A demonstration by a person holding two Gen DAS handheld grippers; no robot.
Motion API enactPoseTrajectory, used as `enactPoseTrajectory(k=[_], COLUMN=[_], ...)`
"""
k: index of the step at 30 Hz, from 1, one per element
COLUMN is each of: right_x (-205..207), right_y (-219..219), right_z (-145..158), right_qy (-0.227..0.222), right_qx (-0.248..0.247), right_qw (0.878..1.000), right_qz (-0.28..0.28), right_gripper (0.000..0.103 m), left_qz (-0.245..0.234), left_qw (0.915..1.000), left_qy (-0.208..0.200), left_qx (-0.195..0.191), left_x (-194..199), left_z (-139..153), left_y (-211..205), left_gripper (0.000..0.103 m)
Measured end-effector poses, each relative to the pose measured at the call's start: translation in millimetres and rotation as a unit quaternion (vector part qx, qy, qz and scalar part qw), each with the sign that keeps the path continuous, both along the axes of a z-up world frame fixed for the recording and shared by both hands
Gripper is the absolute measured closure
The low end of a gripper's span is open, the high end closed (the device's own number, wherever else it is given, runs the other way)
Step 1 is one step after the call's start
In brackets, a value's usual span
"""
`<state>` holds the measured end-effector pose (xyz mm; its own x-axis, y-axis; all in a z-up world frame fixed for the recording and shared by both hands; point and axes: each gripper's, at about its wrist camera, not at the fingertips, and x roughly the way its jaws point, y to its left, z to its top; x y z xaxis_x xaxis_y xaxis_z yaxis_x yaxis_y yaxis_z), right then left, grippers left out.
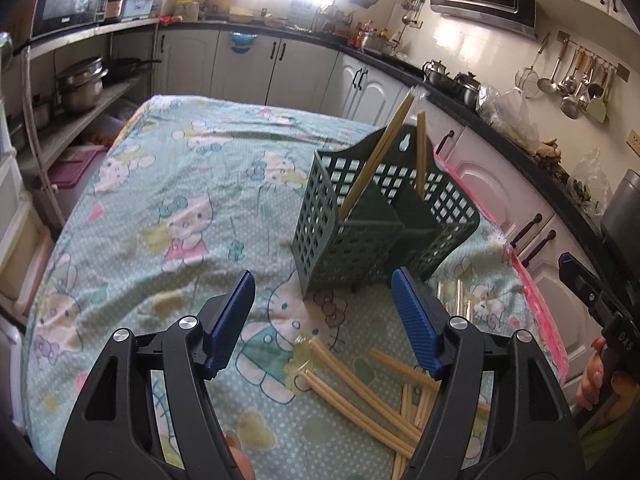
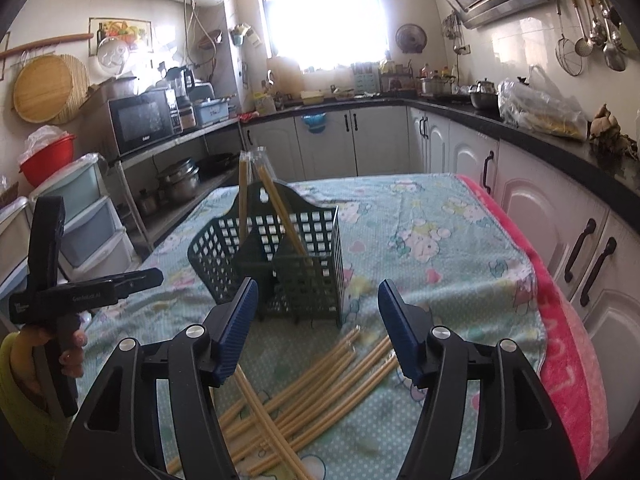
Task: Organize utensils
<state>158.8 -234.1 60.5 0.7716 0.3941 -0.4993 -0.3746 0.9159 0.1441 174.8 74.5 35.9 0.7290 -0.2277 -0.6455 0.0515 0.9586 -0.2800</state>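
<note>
A dark green slotted utensil basket [image 1: 360,236] [image 2: 304,264] stands upright on the cloth-covered table. Two wrapped pairs of pale chopsticks [image 1: 384,148] [image 2: 276,204] lean inside it, one in each of two compartments. Several more wrapped chopsticks [image 1: 360,396] [image 2: 304,392] lie scattered on the cloth in front of the basket. My left gripper [image 1: 322,320] is open and empty, held just before the basket above the loose chopsticks. My right gripper [image 2: 316,328] is open and empty, above the chopstick pile. Each gripper shows at the edge of the other's view.
The table carries a green cartoon-print cloth [image 1: 180,208] with a pink towel [image 2: 568,344] along its right edge. White cabinets [image 2: 520,208] and a dark counter run close along the right. Shelves with pots [image 1: 80,88] and plastic drawers [image 2: 92,224] stand at the left.
</note>
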Motion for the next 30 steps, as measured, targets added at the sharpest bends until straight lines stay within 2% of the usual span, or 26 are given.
enactPoseTrajectory(k=[4,13,15,27,30], right_x=[0.3,5.9,8.9,35.0,40.3], right_y=[1.2,-3.7,-6.8,-18.4,-17.6], right_z=[-12.5,-38.9,-45.2,-74.8,-80.3], right_qy=[0.014,0.049,0.061,0.12,0.13], right_qx=[-0.009,-0.02,-0.021,-0.012,-0.012], right_qw=[1.0,0.999,0.998,0.993,0.991], right_qz=[0.005,0.009,0.007,-0.007,-0.005], right_gripper=[0.043,0.043,0.043,0.044,0.046], left_qz=[-0.005,-0.013,-0.014,-0.002,-0.003], left_qw=[0.9998,0.9973,0.9965,0.9934,0.9924], left_qy=[0.018,0.07,0.08,0.112,0.12], left_qx=[-0.003,-0.018,-0.02,-0.026,-0.027], left_x=[1.2,7.0,9.6,24.5,26.6], left_z=[-13.1,-51.4,-58.2,-81.5,-85.9], left_y=[-3.1,-10.8,-13.1,-10.2,-10.3], left_gripper=[0.041,0.054,0.054,0.059,0.065])
